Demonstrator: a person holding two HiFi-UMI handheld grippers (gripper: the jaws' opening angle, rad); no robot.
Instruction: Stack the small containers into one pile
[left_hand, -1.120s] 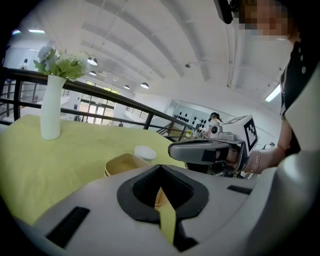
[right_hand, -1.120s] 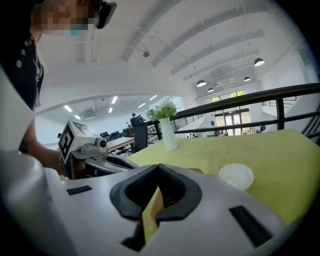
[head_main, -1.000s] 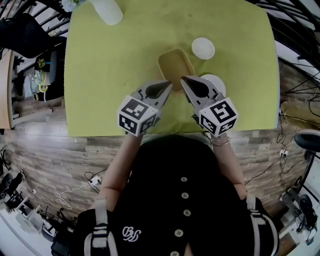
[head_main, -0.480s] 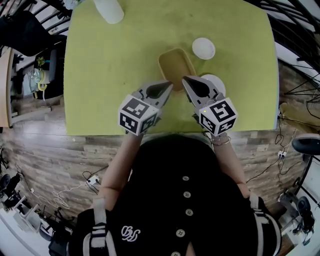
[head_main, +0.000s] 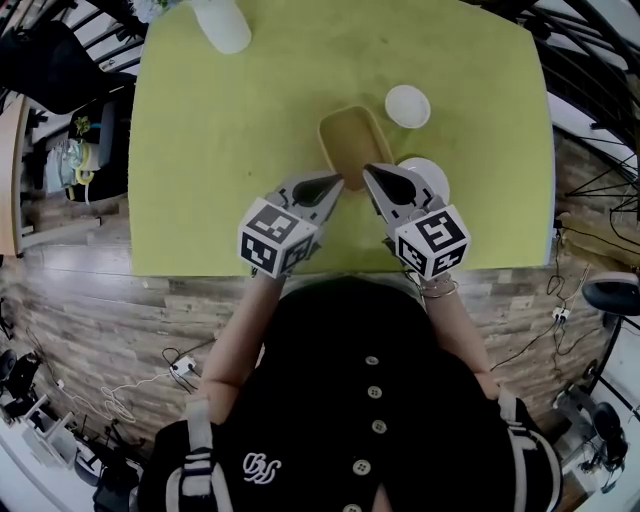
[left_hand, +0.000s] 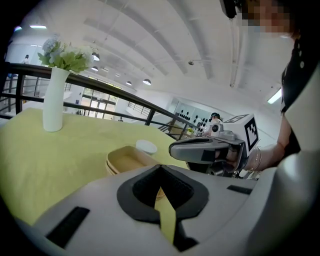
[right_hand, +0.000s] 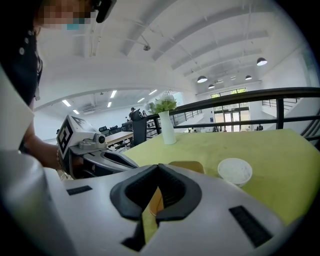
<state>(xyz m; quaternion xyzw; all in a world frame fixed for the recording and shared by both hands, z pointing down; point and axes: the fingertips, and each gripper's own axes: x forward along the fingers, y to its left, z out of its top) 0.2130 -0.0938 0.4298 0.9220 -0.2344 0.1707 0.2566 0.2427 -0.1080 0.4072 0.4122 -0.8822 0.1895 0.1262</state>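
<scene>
1. At the far left the vase (head_main: 222, 22) is standing well apart from my work. It is only becoming a hazard if I am swinging an arm wide.
2. I am holding my left gripper (head_main: 331, 185) fully closed with nothing in it, hovering just near of the tan container (head_main: 352, 138). If I am going in closed like this, I am risking shoving the container along the green table (head_main: 200, 150) instead of taking its wall.
3. The tan container is sitting mid-table. Its rim is looking doubled, so it may be two nested, though I cannot be sure. Lifted by one wall, it could be tipping or coming apart.
4. My right gripper (head_main: 372, 176) is likewise closed and empty. It is partly covering a near white container (head_main: 433, 168), which I could be clipping as I lower.
5. The far white container (head_main: 407, 105) is sitting just beyond to the right. Round on rectangular, the pile could be ending up crooked and sliding.
</scene>
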